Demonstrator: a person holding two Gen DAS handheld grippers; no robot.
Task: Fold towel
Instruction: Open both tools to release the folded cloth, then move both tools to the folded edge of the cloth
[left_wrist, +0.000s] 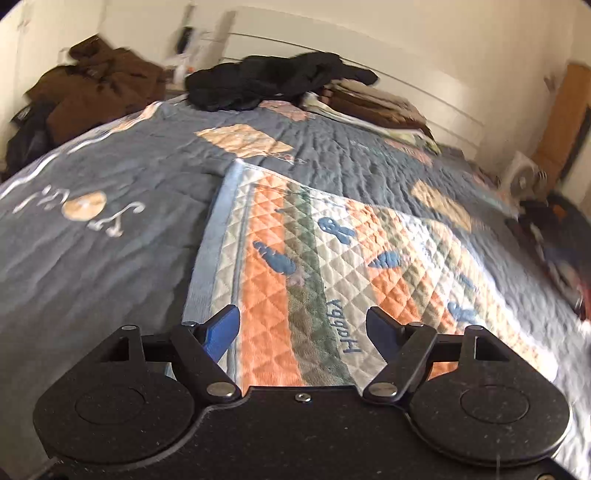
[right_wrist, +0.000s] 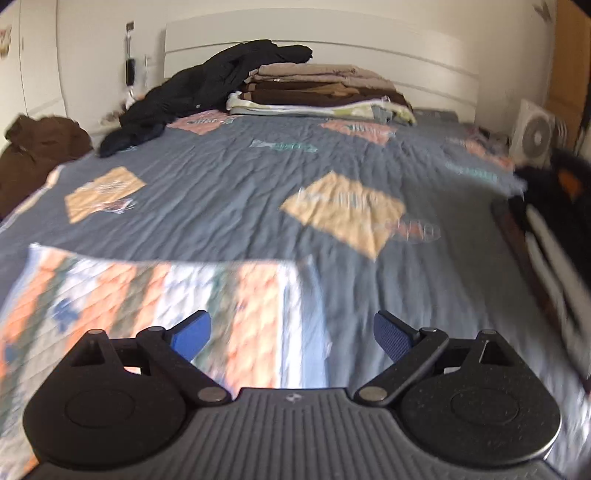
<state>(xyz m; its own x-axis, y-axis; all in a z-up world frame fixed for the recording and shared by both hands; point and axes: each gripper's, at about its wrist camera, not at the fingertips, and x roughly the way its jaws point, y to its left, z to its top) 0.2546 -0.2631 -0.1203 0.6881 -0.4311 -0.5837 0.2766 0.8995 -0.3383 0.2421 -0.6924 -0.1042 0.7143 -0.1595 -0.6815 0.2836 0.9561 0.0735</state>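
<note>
Towel, quilted w/ orange, green and white bands and blue shapes, lies flat on the grey bedspread at the near end of the bed. In the left wrist view it runs from just under the left gripper away to the right. In the right wrist view it sits near-left, its right edge passing under the right gripper.

Left gripper: fingers spread wide, nothing between them, towel below. Right gripper: fingers spread wider still, empty; whether either tip touches the cloth can't be told, the view is blurred.

Far end: black garment heaped by the headboard, a stack of folded brown and beige cloths just right of it. Brown clothing far left off the bed; white fan far right.
</note>
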